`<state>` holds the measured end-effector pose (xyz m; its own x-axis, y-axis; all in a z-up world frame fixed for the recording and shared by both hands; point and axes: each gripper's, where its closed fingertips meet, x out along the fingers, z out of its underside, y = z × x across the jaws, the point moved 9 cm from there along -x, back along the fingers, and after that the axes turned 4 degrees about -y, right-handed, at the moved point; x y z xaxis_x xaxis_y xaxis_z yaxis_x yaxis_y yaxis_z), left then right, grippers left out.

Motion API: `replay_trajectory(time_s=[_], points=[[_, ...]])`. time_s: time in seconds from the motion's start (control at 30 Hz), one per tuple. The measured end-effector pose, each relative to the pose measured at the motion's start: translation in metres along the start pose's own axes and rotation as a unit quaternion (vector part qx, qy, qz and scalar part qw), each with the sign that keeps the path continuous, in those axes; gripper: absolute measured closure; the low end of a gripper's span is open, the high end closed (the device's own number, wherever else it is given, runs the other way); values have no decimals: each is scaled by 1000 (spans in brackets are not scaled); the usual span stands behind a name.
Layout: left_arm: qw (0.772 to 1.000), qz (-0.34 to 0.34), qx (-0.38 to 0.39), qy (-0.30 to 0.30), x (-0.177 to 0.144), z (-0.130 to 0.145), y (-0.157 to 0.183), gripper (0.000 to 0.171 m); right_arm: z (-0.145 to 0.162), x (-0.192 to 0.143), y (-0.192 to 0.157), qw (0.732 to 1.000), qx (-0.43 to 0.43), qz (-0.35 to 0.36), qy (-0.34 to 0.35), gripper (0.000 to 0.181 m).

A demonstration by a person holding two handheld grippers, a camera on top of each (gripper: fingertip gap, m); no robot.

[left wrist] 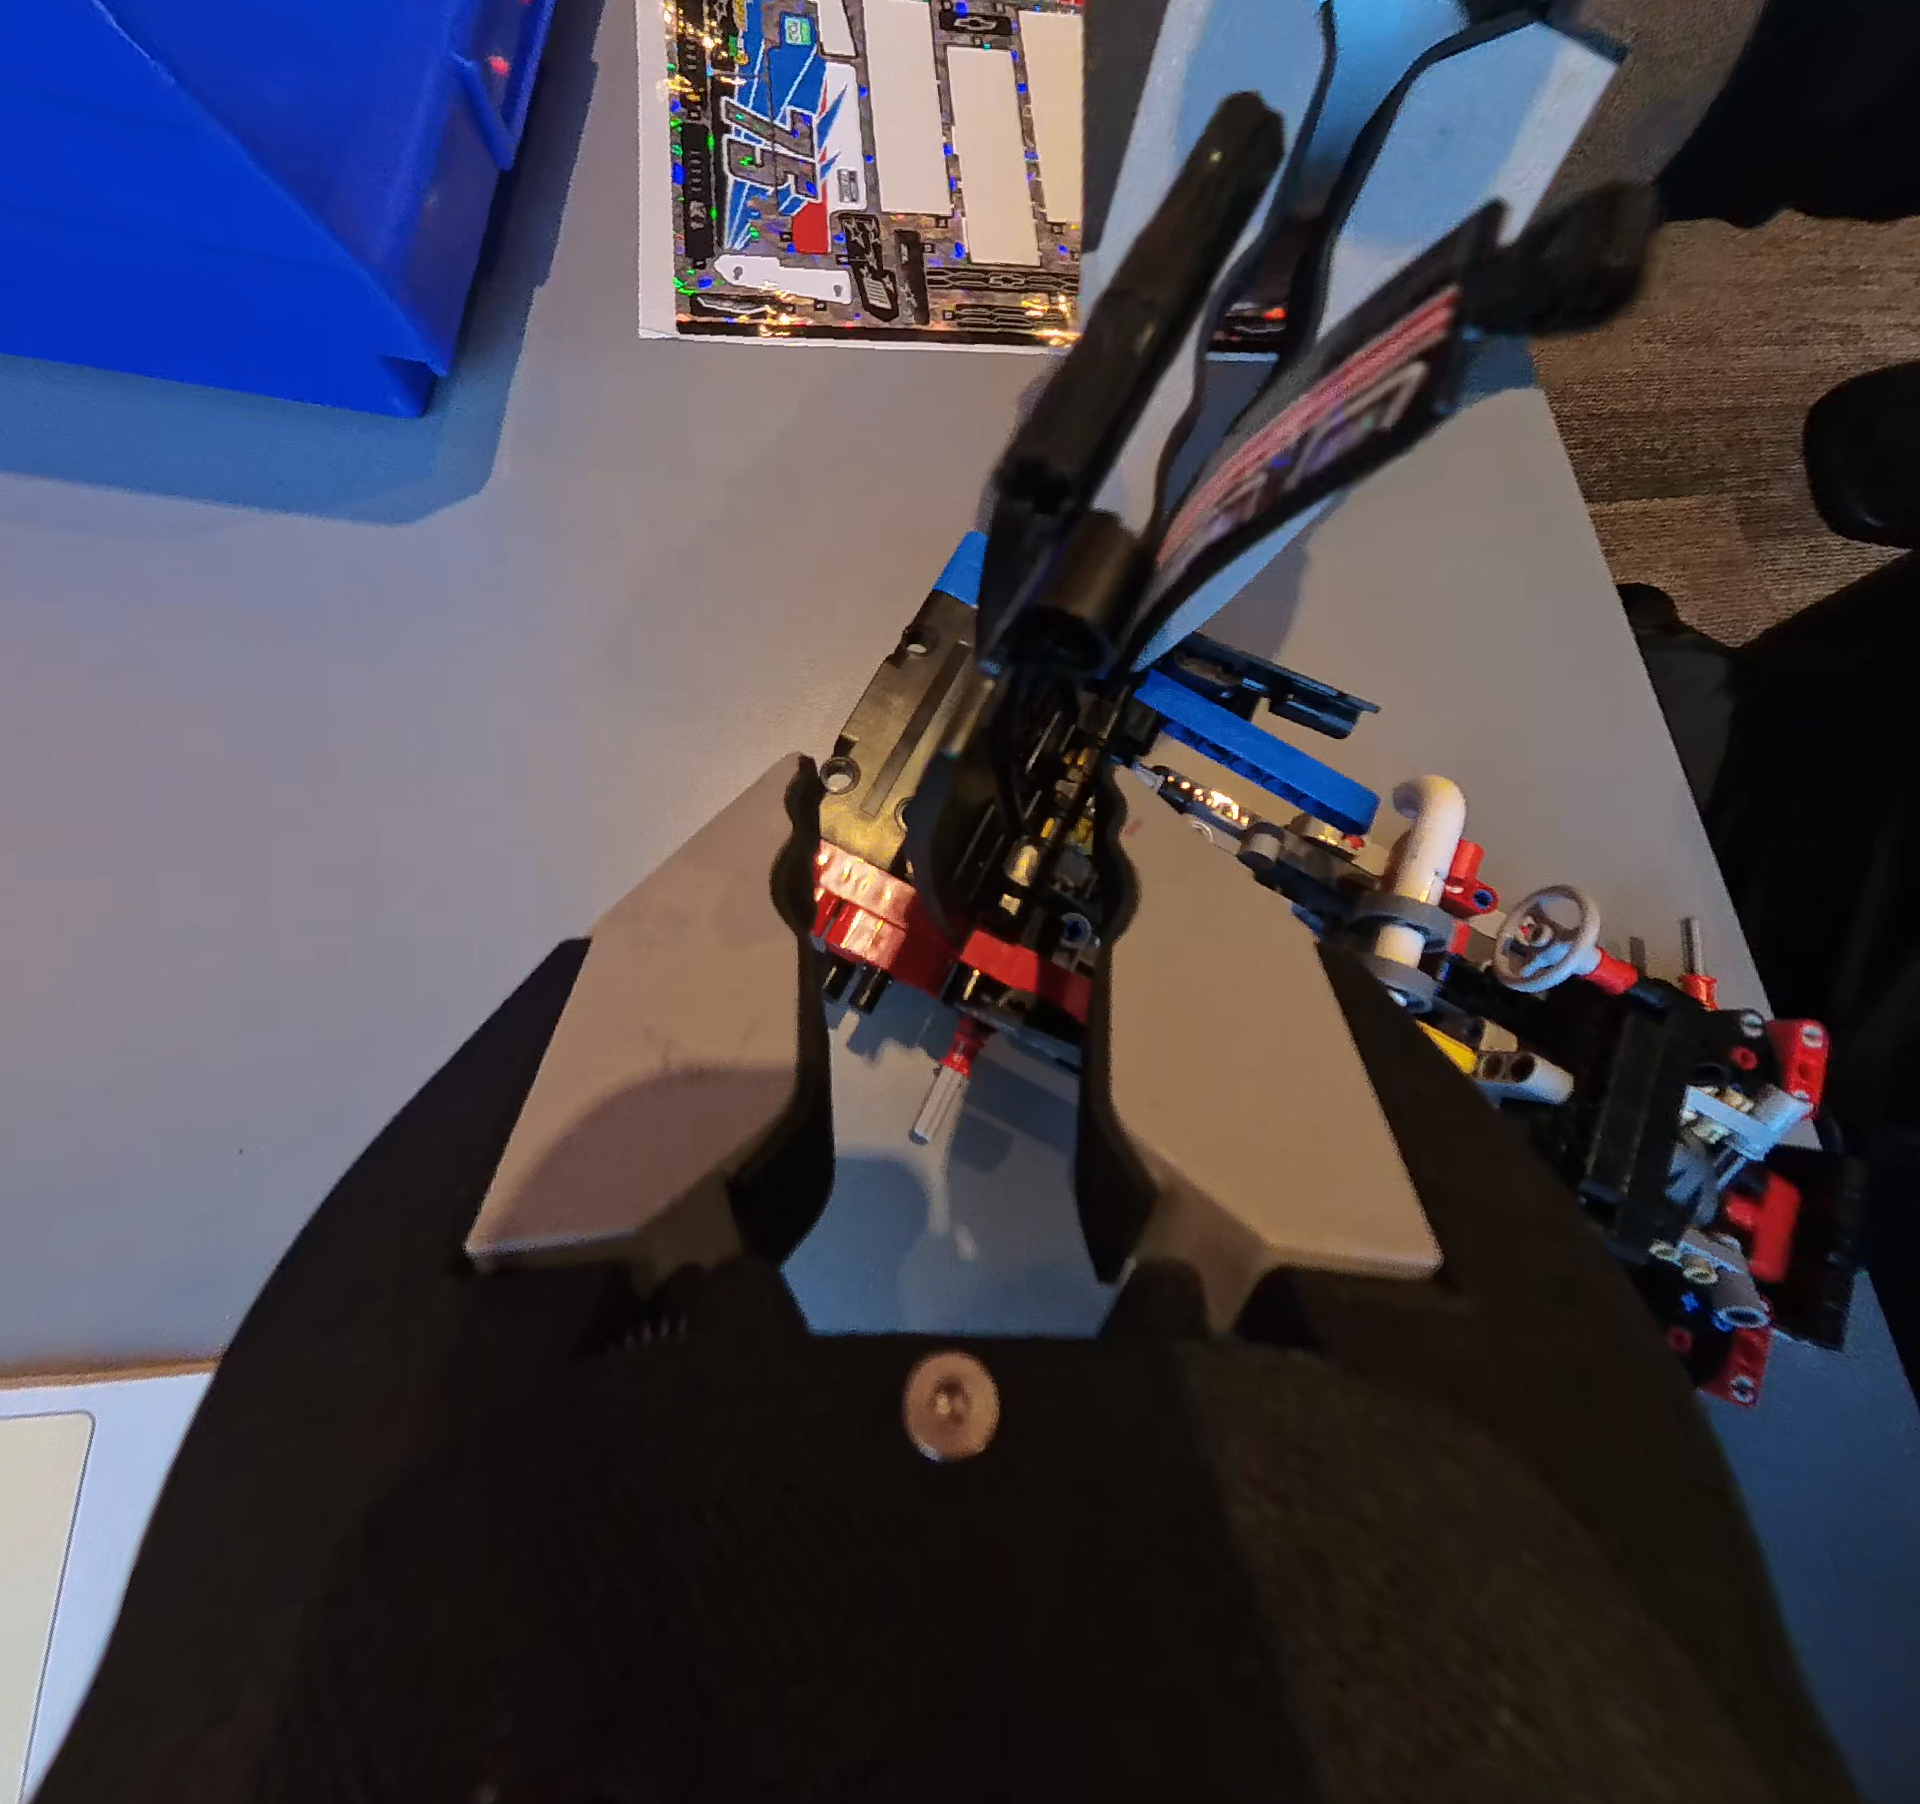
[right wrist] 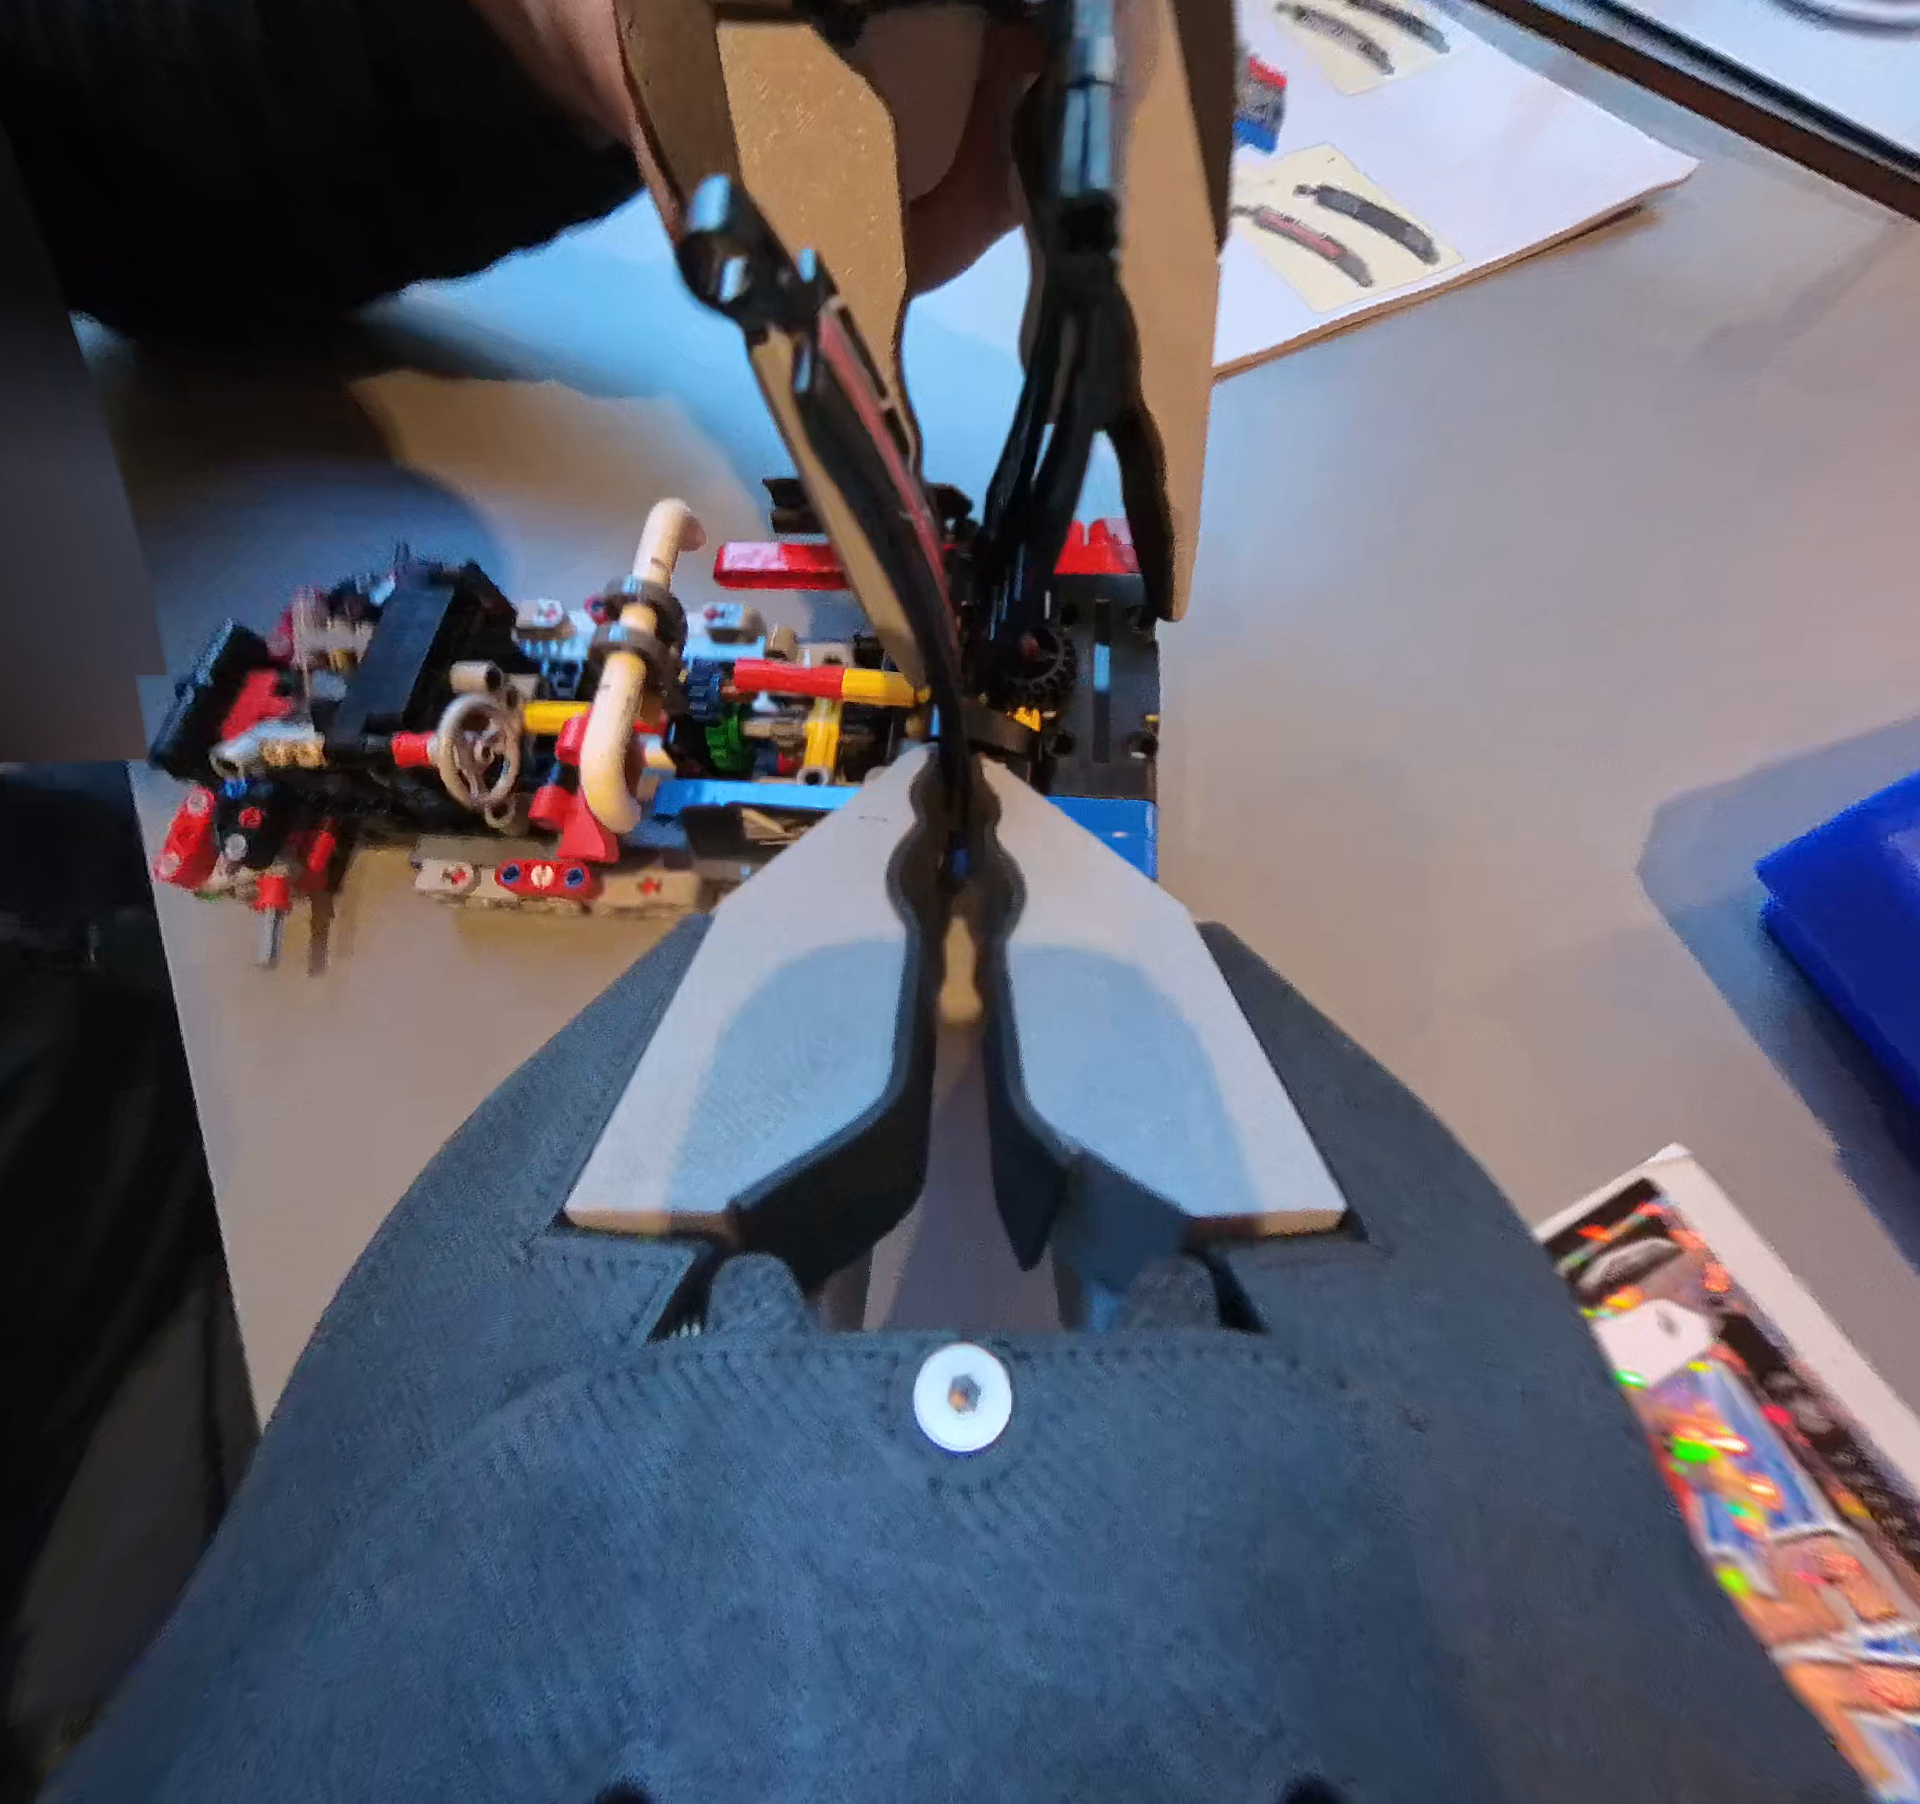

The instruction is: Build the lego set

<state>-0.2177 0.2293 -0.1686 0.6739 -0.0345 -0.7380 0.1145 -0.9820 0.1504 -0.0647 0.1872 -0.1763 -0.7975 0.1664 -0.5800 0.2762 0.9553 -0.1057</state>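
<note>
The left tongs reach forward over the rear end of the lego car, their grey wedge-shaped fingers spread around its black and red tail; whether the pads actually press on it I cannot tell. The right tongs come in from the opposite side, the fingers drawn nearly together and pinched on the thin lower edge of a long black panel that stands tilted upward toward 11 o'clock in the right wrist view. In that view a bare hand with a dark sleeve shows at 11 o'clock, behind the left tongs.

The panel is flat, glossy and curved, with a red stripe along one face. The car is a dense frame of black, red, blue and yellow beams, with a white bent pipe and a small grey steering wheel. It lies on the smooth grey worktop.

At 12 o'clock in the left wrist view lies a shiny sticker sheet, partly peeled. At 10 o'clock stands a blue plastic bin; its contents are not visible. In the right wrist view an open instruction booklet lies at 1 o'clock.
</note>
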Motion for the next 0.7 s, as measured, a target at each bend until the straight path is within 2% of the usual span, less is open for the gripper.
replay_trajectory(time_s=[0.1,0.2,0.7], points=[[1000,-1,-3,0,0,0,0,121,7,0,-2,999,27,4,36,181],[1000,1,-3,1,1,0,1,121,7,-1,-5,999,10,18,29,181],[1000,1,-7,2,1,0,1,121,-21,1,5,983,-87,-62,-151,180]])
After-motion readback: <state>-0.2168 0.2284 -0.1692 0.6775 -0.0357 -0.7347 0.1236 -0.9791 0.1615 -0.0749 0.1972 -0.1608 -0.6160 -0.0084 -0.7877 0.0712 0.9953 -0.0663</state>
